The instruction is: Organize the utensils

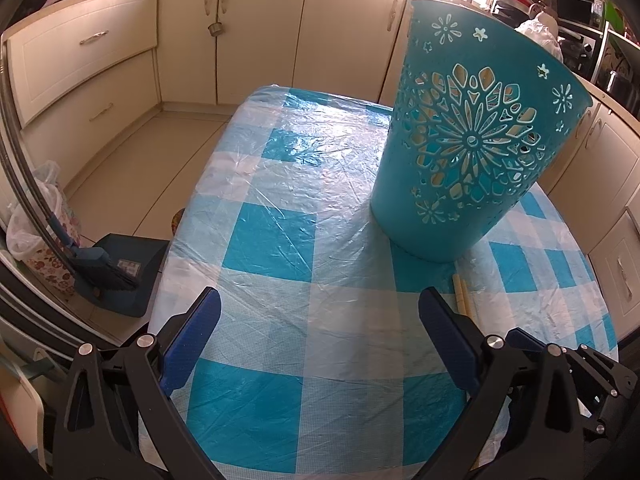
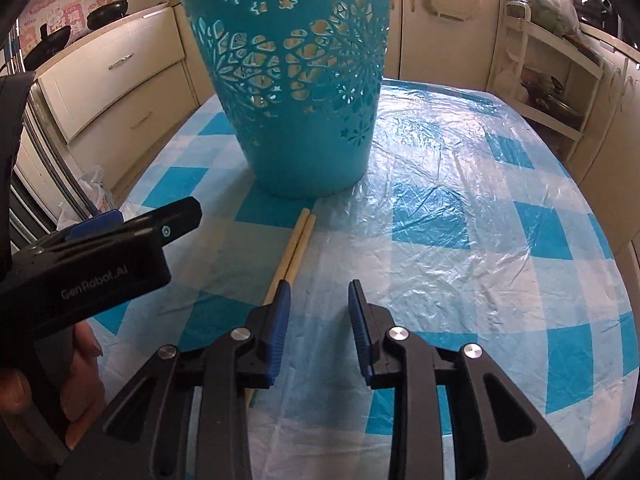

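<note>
Standing upright on the table (image 2: 460, 208), which is covered by a blue-and-white checked cloth under clear plastic sheeting, is a teal perforated basket (image 2: 296, 80) with snowflake and flower cut-outs. A pair of pale wooden chopsticks (image 2: 298, 240) lies side by side on the cloth, their far ends just short of the basket's base, apparently not touching it. Right gripper (image 2: 318, 308): jaws released, a clear gap between the blue pads, nothing held; the left pad sits over the near part of the chopsticks, so the sticks pass beside and under that finger rather than between the two. Whether that finger touches them cannot be told. Left gripper (image 1: 320, 320): jaws spread wide, empty, hovering above the cloth to the left of the basket; only the chopstick tips show past its right finger in the left wrist view. The right wrist view shows the left gripper's black body, held in the person's hand (image 2: 76, 368). Cream kitchen cabinets (image 1: 256, 28) surround the table.
</note>
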Demonstrator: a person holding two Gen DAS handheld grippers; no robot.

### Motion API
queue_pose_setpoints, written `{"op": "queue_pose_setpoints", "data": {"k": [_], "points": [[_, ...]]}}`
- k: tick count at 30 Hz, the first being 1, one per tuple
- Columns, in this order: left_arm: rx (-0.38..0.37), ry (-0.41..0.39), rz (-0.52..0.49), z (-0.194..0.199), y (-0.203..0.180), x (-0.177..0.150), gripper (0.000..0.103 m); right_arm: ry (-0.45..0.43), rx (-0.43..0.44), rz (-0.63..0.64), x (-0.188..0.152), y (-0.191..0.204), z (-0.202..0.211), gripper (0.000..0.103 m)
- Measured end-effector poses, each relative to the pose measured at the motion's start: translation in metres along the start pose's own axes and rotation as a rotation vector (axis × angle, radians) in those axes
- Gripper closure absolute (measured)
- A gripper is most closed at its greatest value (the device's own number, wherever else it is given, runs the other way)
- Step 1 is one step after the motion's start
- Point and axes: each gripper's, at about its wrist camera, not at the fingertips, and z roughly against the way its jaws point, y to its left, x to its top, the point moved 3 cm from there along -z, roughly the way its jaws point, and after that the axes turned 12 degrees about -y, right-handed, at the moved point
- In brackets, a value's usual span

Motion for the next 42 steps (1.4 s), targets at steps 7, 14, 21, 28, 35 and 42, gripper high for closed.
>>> {"op": "queue_pose_setpoints", "data": {"k": [7,14,21,28,35,42], "points": [[0.001,0.001,-0.001,0.000,0.000,0.000,0.008,-0.010,0.021,-0.008,0.003,0.005,0.001,0.073],[0.002,0.004,-0.005,-0.001,-0.001,-0.001,0.008,0.003,0.015,0.009,0.002,0.006,-0.002,0.073],[0.002,0.005,-0.002,-0.002,-0.001,-0.001,0.008,0.027,0.033,0.119,0.002,0.011,-0.005,0.093],[-0.050,0.011,-0.055,0.002,-0.014,-0.003,0.008,0.081,0.035,0.147,-0.001,-0.027,0.007,0.094],[-0.092,0.047,-0.222,0.006,-0.071,-0.018,0.008,0.071,0.083,-0.021,-0.001,-0.052,0.008,0.094],[-0.052,0.106,-0.272,-0.010,-0.092,-0.019,0.027,0.064,0.100,-0.040,-0.001,-0.055,0.007,0.094]]}}
